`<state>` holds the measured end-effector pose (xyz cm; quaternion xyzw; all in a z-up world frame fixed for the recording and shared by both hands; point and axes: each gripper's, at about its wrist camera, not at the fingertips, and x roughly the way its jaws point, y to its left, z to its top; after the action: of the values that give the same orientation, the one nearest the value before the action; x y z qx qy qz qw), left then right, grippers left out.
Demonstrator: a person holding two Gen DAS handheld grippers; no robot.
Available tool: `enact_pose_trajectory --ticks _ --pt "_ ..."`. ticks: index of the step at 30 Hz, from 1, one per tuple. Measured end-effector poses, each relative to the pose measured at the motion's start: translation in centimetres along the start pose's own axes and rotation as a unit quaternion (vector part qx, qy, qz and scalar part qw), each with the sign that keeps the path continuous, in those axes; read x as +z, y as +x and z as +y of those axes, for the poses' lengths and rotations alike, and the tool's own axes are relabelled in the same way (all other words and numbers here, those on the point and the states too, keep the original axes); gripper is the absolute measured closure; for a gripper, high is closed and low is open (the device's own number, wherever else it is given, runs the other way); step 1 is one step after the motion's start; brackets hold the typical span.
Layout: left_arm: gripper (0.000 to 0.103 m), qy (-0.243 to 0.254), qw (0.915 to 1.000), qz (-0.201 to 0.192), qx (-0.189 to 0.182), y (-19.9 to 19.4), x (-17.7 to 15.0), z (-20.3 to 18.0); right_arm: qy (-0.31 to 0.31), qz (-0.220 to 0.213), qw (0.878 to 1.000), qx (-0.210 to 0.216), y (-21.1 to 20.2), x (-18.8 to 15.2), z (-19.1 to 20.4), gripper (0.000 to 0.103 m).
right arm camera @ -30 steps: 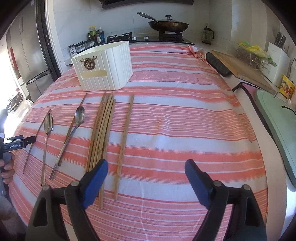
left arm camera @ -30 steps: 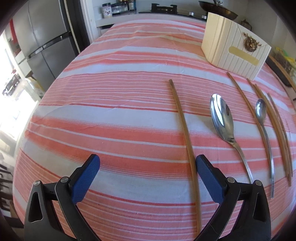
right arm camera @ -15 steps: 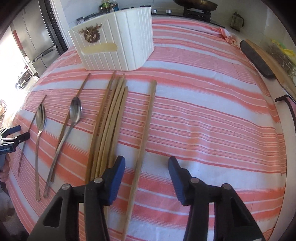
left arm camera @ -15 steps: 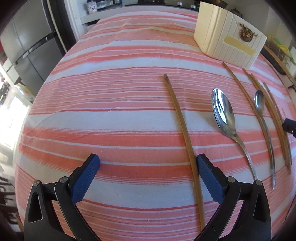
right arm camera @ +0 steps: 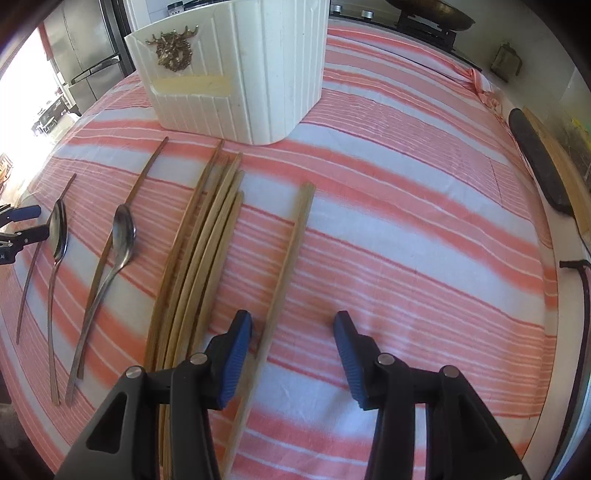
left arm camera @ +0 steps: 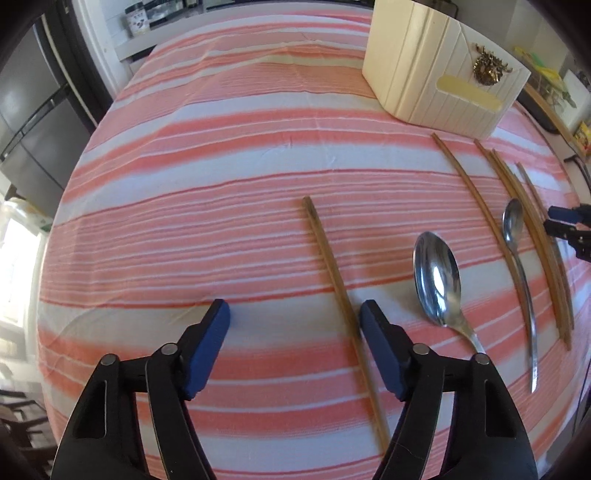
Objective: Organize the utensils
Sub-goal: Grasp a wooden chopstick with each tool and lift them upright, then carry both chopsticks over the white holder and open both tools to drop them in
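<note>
A white ribbed holder (left arm camera: 439, 74) (right arm camera: 236, 70) stands at the back of the striped tablecloth (left arm camera: 221, 177). My left gripper (left arm camera: 295, 321) is open and low over the cloth; a lone brown chopstick (left arm camera: 332, 273) runs between its fingers, close to the right pad. A large spoon (left arm camera: 437, 280), a small spoon (left arm camera: 515, 236) and more chopsticks (left arm camera: 532, 229) lie to its right. My right gripper (right arm camera: 293, 332) is open, straddling a light chopstick (right arm camera: 288, 266) near its left pad. A chopstick bundle (right arm camera: 199, 258) and two spoons (right arm camera: 118, 243) lie to the left.
A dark board (right arm camera: 535, 162) lies along the table's right edge, a wok (right arm camera: 432, 11) on the stove behind. A fridge (left arm camera: 33, 122) stands left of the table. Each gripper shows at the edge of the other's view (left arm camera: 569, 225) (right arm camera: 18, 229).
Both grippers have moved forward and down toward the cloth and narrowed their opening. The left now straddles the lone brown chopstick; the right straddles the single light chopstick.
</note>
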<state>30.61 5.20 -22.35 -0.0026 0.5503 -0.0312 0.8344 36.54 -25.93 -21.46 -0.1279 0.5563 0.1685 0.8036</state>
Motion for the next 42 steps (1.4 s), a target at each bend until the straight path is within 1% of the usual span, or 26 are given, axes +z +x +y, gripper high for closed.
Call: enact_pose_trajectory --ticks 1,2,3,4,5,6,7,8,9,11,12,14,16,20,25,29,32,34,37,40,42 --pt "0.039 0.0 1.0 0.0 -0.003 0.1 0.5 0.0 0.006 -0.001 1.0 0.003 0.3 0.8 -0.1 0.057" --pt "0.046 -0.001 1.0 0.0 -0.007 0.2 0.9 0.0 0.011 -0.002 1.0 0.002 0.7 1.6 -0.2 0.061" --pt "0.057 -0.004 0.9999 -0.002 -0.01 0.3 1.4 0.1 0.014 -0.003 1.0 -0.002 1.0 2.4 -0.3 0.062" --pt "0.063 -0.007 0.9999 -0.003 -0.011 0.4 1.7 0.1 0.018 -0.003 1.0 -0.004 1.2 3.1 -0.2 0.067" --pt "0.076 -0.01 0.9999 -0.005 -0.011 0.5 2.0 0.1 0.024 -0.004 1.0 -0.006 1.5 3.9 -0.3 0.073" --pt "0.089 -0.013 0.9998 -0.009 -0.014 0.7 2.2 0.2 0.031 -0.006 0.999 -0.005 1.8 4.5 -0.3 0.078" --pt "0.093 -0.017 0.9996 -0.012 -0.018 0.8 2.4 0.3 0.04 -0.007 0.999 -0.002 2.0 5.0 -0.5 0.091" --pt "0.094 -0.024 0.9993 -0.016 -0.024 0.8 2.5 0.5 0.046 -0.009 0.999 0.0 2.3 5.5 -0.6 0.095" --pt "0.096 -0.03 0.999 -0.02 -0.027 0.9 2.7 0.7 0.051 -0.011 0.999 0.002 2.4 5.7 -0.7 0.096" --pt "0.099 -0.044 0.9978 -0.029 -0.04 0.5 2.9 1.1 0.063 -0.02 0.998 0.009 2.3 5.9 -1.1 0.096" --pt "0.099 -0.05 0.997 -0.037 -0.047 0.1 2.9 1.3 0.076 -0.032 0.996 0.019 2.0 5.9 -1.4 0.096" --pt "0.099 -0.053 0.9953 -0.061 -0.054 -1.7 3.0 1.6 0.102 -0.066 0.992 0.043 0.5 5.5 -2.4 0.096" --pt "0.099 -0.051 0.9931 -0.088 -0.058 -4.0 3.0 1.7 0.115 -0.099 0.987 0.054 -1.9 4.9 -3.0 0.096" --pt "0.099 -0.04 0.9868 -0.137 -0.077 -9.0 2.7 1.7 0.11 -0.154 0.979 0.074 -7.4 3.3 -3.1 0.096" --pt "0.099 -0.021 0.9777 -0.185 -0.096 -14.9 1.4 1.8 0.085 -0.212 0.97 0.082 -14.6 0.5 -1.1 0.096" --pt "0.099 -0.017 0.9701 -0.215 -0.111 -18.3 1.3 1.8 0.08 -0.253 0.96 0.087 -18.4 -0.6 -0.6 0.096" --pt "0.099 -0.017 0.9634 -0.237 -0.125 -20.9 2.3 1.9 0.084 -0.286 0.951 0.083 -21.0 -0.6 -0.4 0.096" --pt "0.099 -0.017 0.9582 -0.255 -0.129 -22.7 3.8 1.9 0.081 -0.308 0.945 0.074 -22.7 0.3 -0.4 0.096" --pt "0.099 -0.019 0.948 -0.288 -0.134 -25.3 7.0 1.6 0.073 -0.344 0.934 0.059 -25.2 3.1 -0.6 0.096" --pt "0.099 -0.025 0.9346 -0.324 -0.145 -27.2 10.7 0.8 0.07 -0.387 0.918 0.05 -27.4 6.8 -0.4 0.096" --pt "0.099 -0.027 0.9259 -0.351 -0.136 -28.0 13.3 -0.3 0.07 -0.417 0.905 0.045 -28.3 9.3 -0.1 0.096"
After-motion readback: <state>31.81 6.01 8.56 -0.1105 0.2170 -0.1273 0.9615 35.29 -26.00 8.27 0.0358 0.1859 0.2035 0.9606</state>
